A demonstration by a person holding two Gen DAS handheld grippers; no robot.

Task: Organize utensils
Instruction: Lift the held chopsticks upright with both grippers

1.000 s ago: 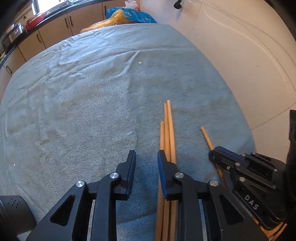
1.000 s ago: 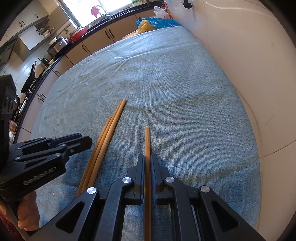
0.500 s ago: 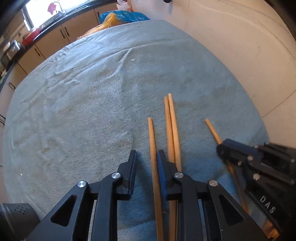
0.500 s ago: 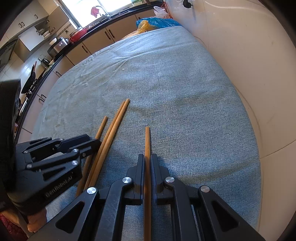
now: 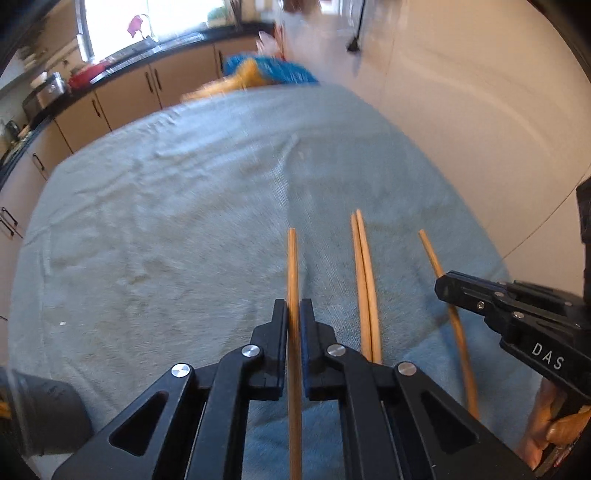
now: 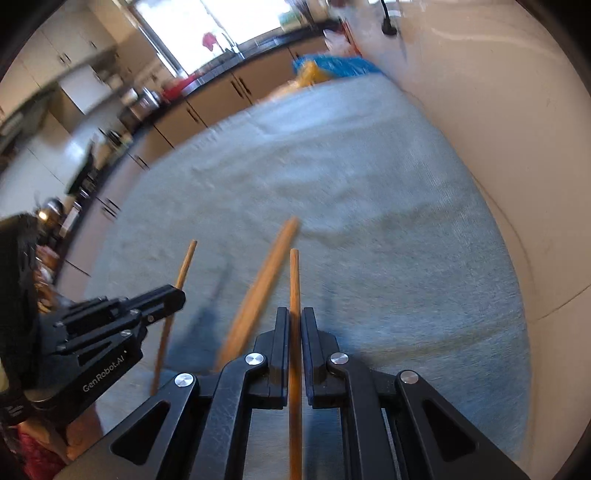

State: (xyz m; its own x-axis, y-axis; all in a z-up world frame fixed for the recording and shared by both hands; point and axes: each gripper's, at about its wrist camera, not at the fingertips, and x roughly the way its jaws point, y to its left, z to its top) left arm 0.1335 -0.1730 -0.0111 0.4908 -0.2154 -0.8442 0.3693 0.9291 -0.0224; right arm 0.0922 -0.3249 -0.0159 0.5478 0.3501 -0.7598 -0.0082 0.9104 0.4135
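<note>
Surface under me: a grey-blue cloth (image 5: pixel 177 229), creased, covering the whole table.
Wall on my right: a smooth cream wall (image 5: pixel 480 122) running along the table's edge.
Far end of the table: a blue and yellow bag (image 6: pixel 332 70), blurred.
Beyond the table: a row of tan cabinets (image 5: pixel 125 96) with dark handles under a black countertop (image 6: pixel 221 70).
Window: a bright window (image 6: pixel 221 26) above the counter, washing out in daylight.
On the counter: a red item and metal pots, too blurred for me to name.
Upper left: pale wall cupboards (image 6: pixel 59 55).
</note>
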